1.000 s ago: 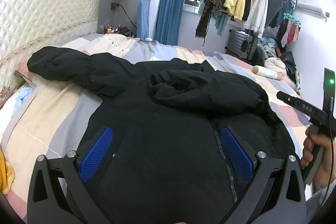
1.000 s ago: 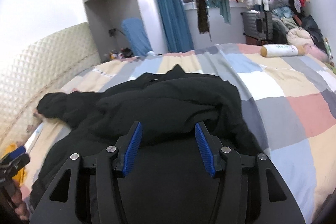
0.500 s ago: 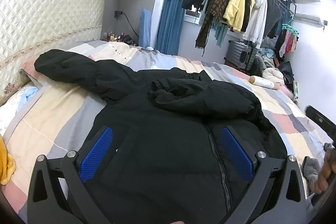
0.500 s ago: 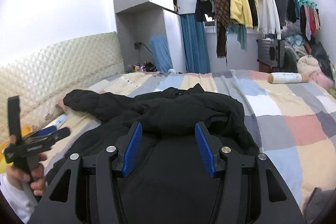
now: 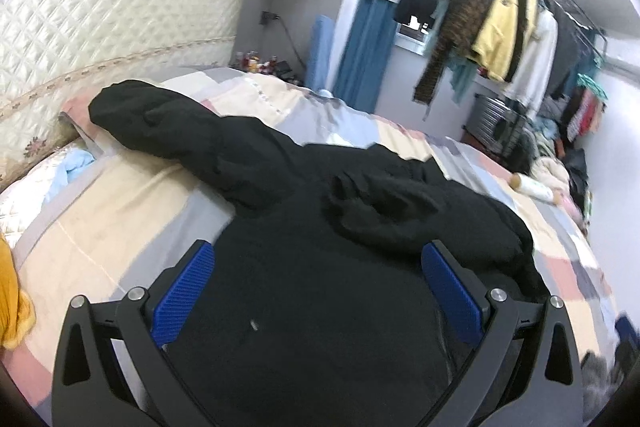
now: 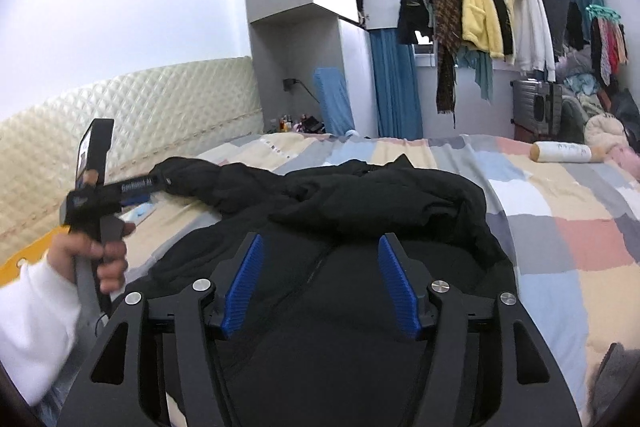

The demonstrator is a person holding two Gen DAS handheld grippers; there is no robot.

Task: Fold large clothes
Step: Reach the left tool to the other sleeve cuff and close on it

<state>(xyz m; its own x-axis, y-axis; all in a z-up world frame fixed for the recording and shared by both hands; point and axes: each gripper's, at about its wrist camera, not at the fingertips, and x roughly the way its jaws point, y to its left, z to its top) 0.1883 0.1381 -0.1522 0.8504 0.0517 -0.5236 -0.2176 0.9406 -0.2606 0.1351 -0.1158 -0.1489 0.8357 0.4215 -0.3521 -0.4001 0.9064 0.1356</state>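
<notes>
A black jacket (image 5: pixel 320 267) lies spread on the patchwork bed (image 5: pixel 120 211), filling the space between and beyond both pairs of fingers. Its long axis runs from the fingers away toward the far side of the bed, with the body nearest the fingers. One sleeve (image 5: pixel 168 131) stretches out beyond the left finger toward the quilted headboard (image 5: pixel 100 27); the other sleeve (image 6: pixel 380 199) is folded across the chest, just beyond the fingertips.

The left gripper (image 5: pixel 318 287) hangs above the jacket body, its blue-padded fingers (image 5: pixel 184 291) spread wide with nothing pinched. The right gripper (image 6: pixel 320 283) is likewise over the jacket, its fingers (image 6: pixel 244 283) parted and empty; a zipper line (image 6: pixel 316 267) runs between them. In the right wrist view, the left hand (image 6: pixel 96 247) grips its handle, off beyond the left finger.

A white cylinder (image 6: pixel 560 151) lies on the bed far beyond the right finger. A rack of hanging clothes (image 6: pixel 480 7) stands past the bed.
</notes>
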